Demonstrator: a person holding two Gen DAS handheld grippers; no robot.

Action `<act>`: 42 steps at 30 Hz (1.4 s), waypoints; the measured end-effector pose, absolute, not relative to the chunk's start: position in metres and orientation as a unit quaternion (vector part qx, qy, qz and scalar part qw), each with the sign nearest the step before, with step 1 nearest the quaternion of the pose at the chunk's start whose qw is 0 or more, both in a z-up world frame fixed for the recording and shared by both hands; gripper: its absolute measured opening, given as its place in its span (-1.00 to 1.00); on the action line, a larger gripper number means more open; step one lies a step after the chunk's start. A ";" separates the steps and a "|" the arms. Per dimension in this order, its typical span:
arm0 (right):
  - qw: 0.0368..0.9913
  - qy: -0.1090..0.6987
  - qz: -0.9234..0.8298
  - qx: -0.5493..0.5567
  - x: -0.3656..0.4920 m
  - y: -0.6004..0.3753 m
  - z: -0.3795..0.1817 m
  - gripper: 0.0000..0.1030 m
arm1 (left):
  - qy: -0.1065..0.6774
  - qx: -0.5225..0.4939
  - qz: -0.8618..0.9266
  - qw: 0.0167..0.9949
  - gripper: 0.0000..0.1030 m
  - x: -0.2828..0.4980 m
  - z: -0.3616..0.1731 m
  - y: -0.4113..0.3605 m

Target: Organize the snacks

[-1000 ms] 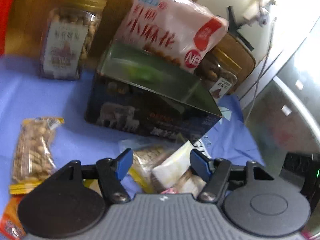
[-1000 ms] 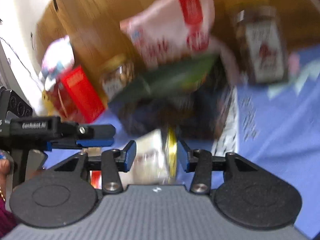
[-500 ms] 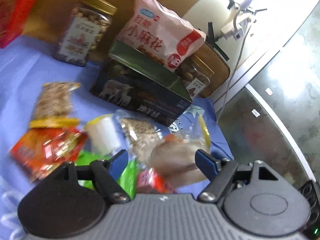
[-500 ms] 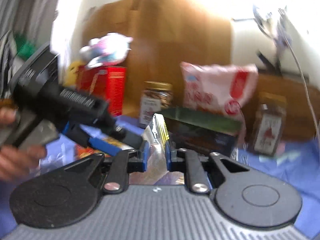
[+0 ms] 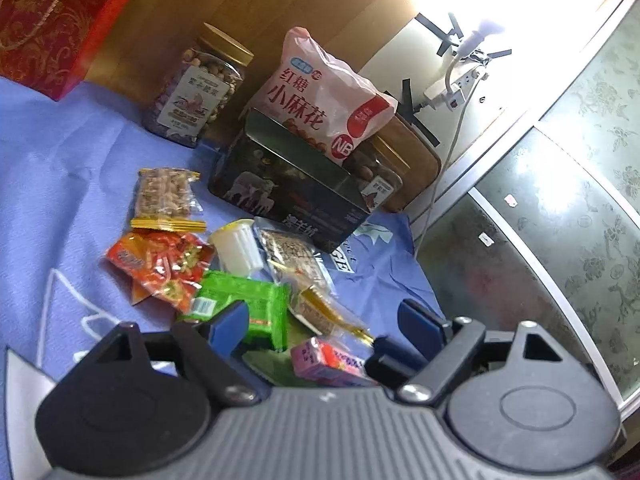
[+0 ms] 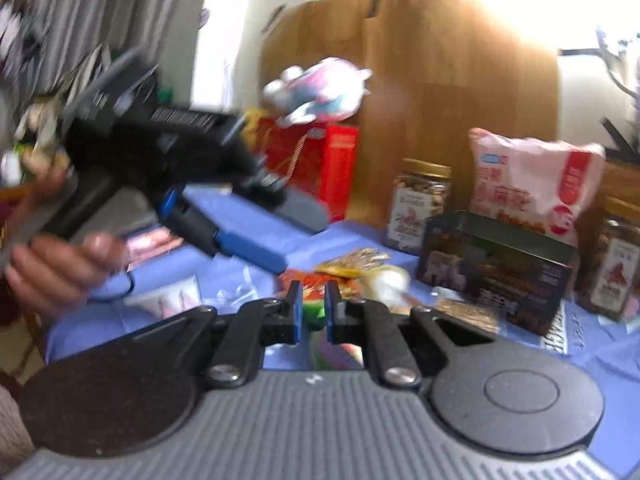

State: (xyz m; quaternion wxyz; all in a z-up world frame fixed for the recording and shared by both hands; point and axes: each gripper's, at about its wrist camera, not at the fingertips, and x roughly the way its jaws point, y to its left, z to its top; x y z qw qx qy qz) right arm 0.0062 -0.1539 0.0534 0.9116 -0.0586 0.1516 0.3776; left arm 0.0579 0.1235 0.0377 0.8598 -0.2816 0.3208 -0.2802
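Sorting barely under way, by look of it. Loose packets lie scattered on blue cloth (image 5: pixel 60 152) in front of dark tin (image 5: pixel 288 196): peanut bag (image 5: pixel 166 196), red-orange packet (image 5: pixel 160 264), white cup (image 5: pixel 236 246), green packet (image 5: pixel 244 304), pink packet (image 5: pixel 328 360). Big pink bag (image 5: pixel 324 108) stands in tin; nut jar (image 5: pixel 196 92) beside it.

Left gripper (image 5: pixel 320 324) over pile, jaws just been opening, wide, gripping nothing. Right gripper (image 6: pixel 311 312) narrow, just parted slightly; whether it pinches anything, cannot tell.
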 end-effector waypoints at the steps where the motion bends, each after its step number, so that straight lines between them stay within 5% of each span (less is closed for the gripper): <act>1: 0.917 0.155 0.364 -0.044 0.009 -0.162 0.054 -0.54 | 0.325 -0.280 -0.281 0.858 0.64 0.062 0.038 0.120; 2: 0.923 0.164 0.347 -0.027 0.015 -0.170 0.055 -0.32 | 0.332 -0.277 -0.279 0.858 0.64 0.068 0.037 0.116; 4: 0.929 0.201 0.312 0.018 0.030 -0.187 0.054 -0.20 | 0.344 -0.270 -0.276 0.856 0.64 0.077 0.034 0.107; 11: 0.863 0.342 0.297 0.223 0.080 -0.232 0.027 -0.19 | 0.370 -0.261 -0.270 0.850 0.64 0.112 0.025 0.090; 19: 0.806 0.402 0.333 0.279 0.097 -0.215 0.004 -0.17 | 0.381 -0.201 -0.282 0.857 -0.02 0.122 0.024 0.061; 31: 0.889 0.263 0.334 0.168 0.091 -0.205 0.061 -0.34 | 0.316 -0.176 -0.300 0.883 -0.02 0.129 0.069 0.054; 42: 0.927 0.224 0.277 0.117 0.200 -0.208 0.066 -0.34 | 0.296 -0.158 -0.280 0.899 -0.02 0.242 0.083 0.018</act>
